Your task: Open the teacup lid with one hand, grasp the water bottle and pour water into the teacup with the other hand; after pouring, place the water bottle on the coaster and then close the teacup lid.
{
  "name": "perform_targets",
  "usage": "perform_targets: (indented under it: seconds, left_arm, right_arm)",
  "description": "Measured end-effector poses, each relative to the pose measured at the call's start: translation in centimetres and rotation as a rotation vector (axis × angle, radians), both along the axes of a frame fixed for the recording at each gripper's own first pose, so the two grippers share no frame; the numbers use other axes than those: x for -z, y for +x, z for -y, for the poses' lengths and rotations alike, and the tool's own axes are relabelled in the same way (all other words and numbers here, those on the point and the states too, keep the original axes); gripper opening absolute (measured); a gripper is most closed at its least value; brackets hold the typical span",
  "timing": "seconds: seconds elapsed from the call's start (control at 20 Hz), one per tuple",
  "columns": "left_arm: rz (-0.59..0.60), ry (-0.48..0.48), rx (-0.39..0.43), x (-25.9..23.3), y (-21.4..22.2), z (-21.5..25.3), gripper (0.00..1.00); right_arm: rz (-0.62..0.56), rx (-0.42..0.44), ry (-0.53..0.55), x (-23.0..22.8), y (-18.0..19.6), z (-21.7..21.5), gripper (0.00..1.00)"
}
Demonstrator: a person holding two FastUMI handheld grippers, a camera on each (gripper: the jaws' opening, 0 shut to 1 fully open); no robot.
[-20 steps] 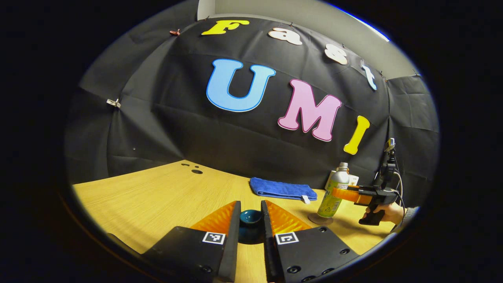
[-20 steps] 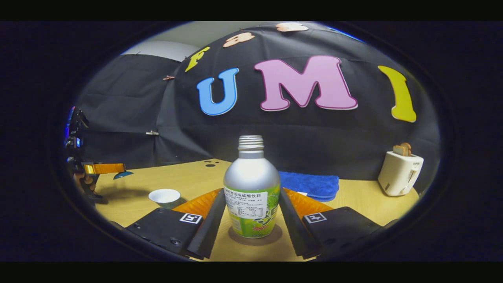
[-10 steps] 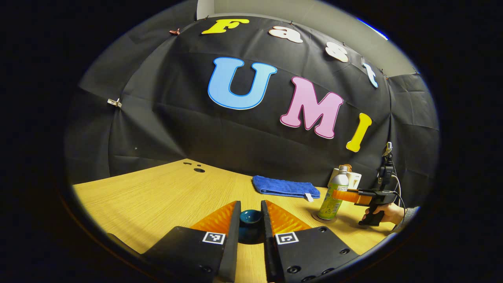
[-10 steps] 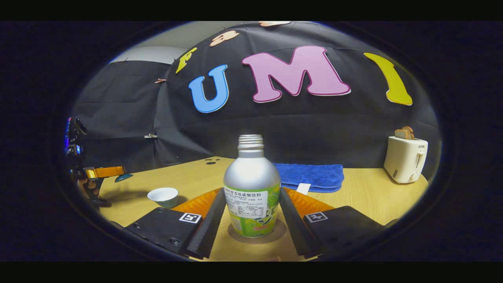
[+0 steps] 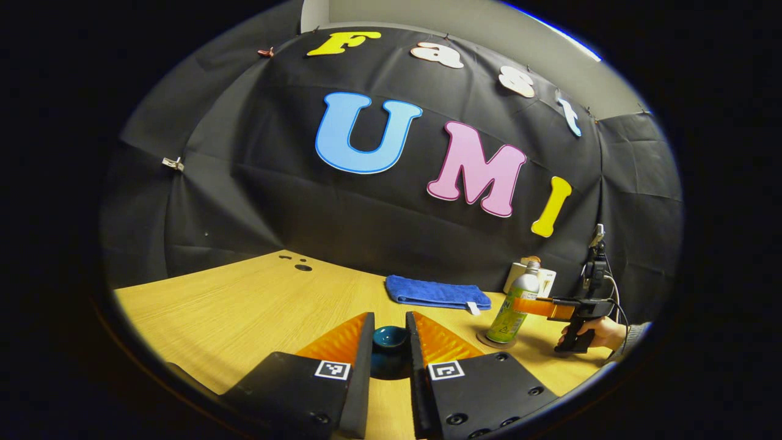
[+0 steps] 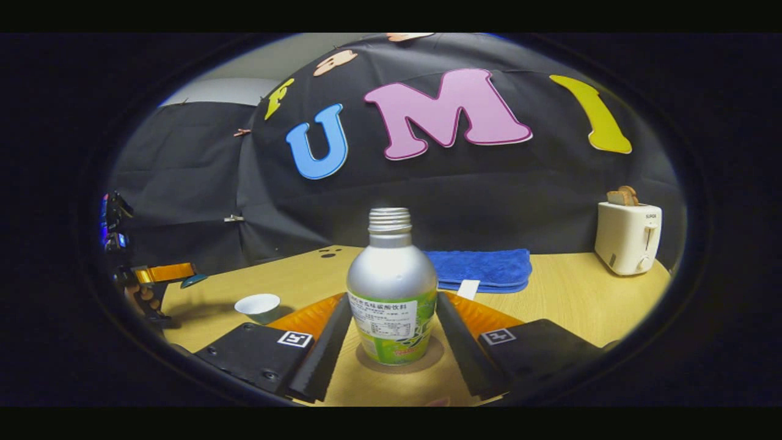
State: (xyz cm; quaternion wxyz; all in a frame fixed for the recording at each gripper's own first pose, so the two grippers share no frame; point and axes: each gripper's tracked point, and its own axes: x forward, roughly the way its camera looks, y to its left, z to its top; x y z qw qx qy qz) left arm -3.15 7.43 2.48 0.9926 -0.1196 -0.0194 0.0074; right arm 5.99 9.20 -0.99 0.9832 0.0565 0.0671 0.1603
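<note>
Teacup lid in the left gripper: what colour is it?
Dark teal; the lid shows best in the left gripper view.

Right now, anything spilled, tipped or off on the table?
Nothing stands out. The water bottle stands upright on its coaster between the right hand-held gripper fingers. The teacup sits upright and uncovered, its lid held in the left hand-held gripper. No water shows on the table.
</note>
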Motion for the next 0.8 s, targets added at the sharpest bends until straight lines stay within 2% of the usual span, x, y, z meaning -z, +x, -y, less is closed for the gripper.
perform_targets:
  seconds: [0.05,0.35,0.5,0.8]
  left_arm:
    - [-0.001,-0.003,0.012,-0.1,0.0,0.5,0.32]
    - [0.010,0.024,0.049,-0.8,0.9,2.7,0.32]
    - [0.009,0.033,0.078,-1.1,2.3,3.6,0.32]
    - [-0.028,0.051,0.129,-0.2,6.3,4.8,0.32]
  right_arm:
    - [0.003,-0.004,-0.004,0.0,0.0,-0.1,0.86]
    - [0.001,-0.019,-0.032,-0.1,-0.9,-0.5,0.89]
    - [-0.002,-0.025,-0.057,0.3,-1.8,-0.4,0.96]
    - [-0.043,-0.011,-0.047,1.3,-4.3,0.1,0.98]
